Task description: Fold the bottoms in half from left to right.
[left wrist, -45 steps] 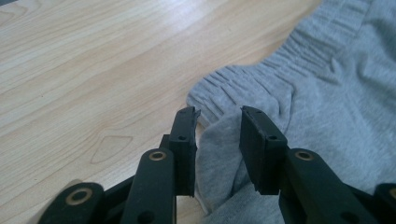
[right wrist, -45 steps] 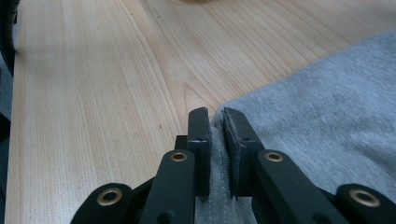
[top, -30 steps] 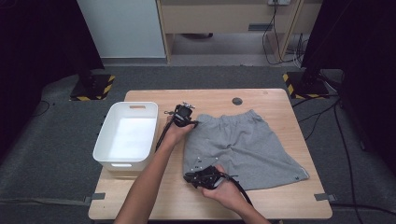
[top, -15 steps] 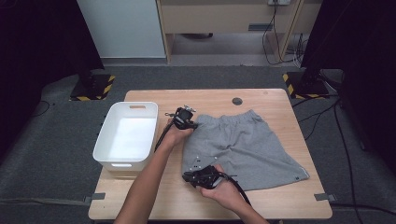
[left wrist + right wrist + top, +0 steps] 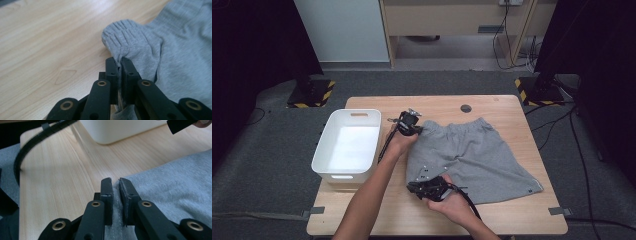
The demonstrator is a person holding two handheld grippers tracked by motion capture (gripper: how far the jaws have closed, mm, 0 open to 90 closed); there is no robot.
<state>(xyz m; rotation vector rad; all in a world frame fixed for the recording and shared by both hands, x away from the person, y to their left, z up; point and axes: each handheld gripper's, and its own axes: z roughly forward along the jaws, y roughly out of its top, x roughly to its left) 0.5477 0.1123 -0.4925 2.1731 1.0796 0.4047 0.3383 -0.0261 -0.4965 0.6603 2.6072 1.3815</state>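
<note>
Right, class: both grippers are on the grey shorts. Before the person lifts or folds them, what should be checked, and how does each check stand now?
1. Left gripper shut on the waistband corner of the shorts: ok; its jaws have just been closing and the cloth bunches between them.
2. Right gripper shut on the hem edge: ok, fabric sits between its pads.
3. Shorts lying flat on the table: ok, apart from the pinched corner.
4. White bin apart from the shorts: ok.
5. Cables free of the cloth: cannot tell.
</note>
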